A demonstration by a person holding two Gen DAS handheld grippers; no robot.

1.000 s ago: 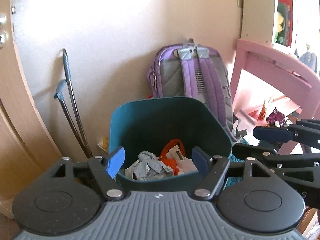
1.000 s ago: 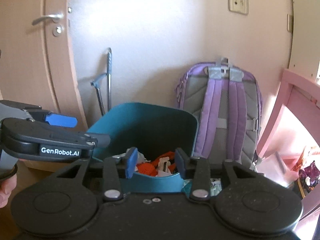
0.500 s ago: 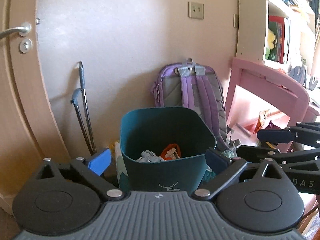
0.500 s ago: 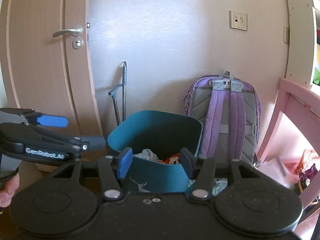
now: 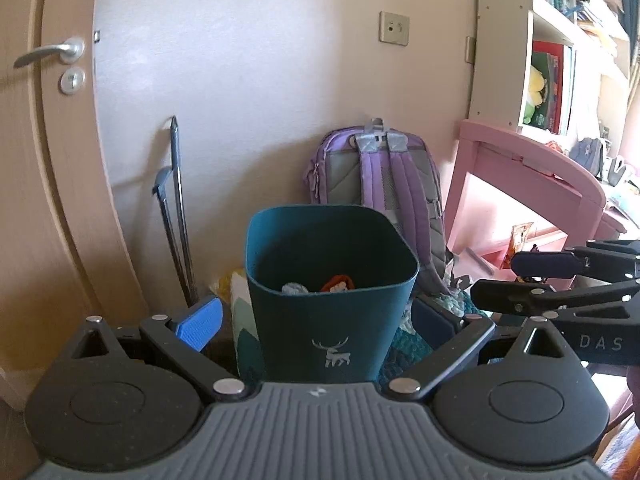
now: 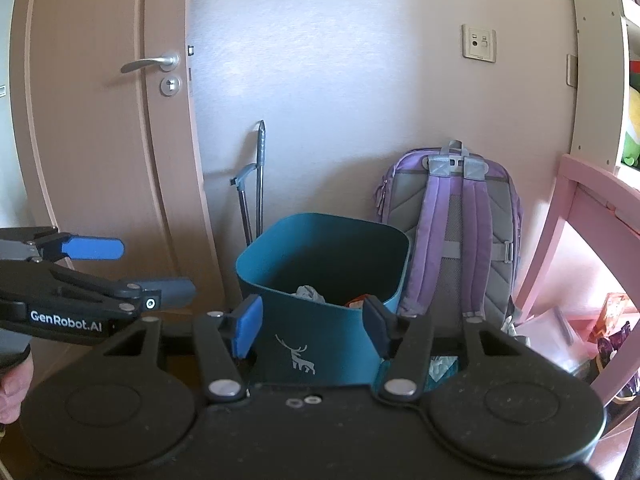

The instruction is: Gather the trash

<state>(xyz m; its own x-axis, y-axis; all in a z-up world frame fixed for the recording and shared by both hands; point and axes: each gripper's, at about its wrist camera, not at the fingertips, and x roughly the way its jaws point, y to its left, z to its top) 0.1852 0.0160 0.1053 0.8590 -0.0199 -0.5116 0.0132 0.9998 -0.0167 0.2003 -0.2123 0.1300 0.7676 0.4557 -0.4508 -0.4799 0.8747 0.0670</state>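
A teal waste bin (image 5: 332, 312) with a white deer mark stands on the floor by the wall; it also shows in the right wrist view (image 6: 320, 320). Crumpled grey and orange trash (image 5: 320, 286) lies inside it. My left gripper (image 5: 316, 318) is open and empty, held in front of the bin and apart from it. My right gripper (image 6: 312, 326) is open and empty, also short of the bin. Each gripper shows side-on in the other's view: the right one (image 5: 532, 280) and the left one (image 6: 132, 272).
A purple backpack (image 6: 452, 232) leans on the wall behind the bin. A metal crutch (image 5: 176, 216) leans left of it, beside a wooden door (image 6: 100, 140). A pink desk (image 5: 532, 184) and bookshelf (image 5: 560, 60) stand at the right, with clutter underneath.
Both grippers have drawn back and up from above the bin, so it now looks smaller and its front wall shows. The left jaws opened wider. Nothing was picked up.
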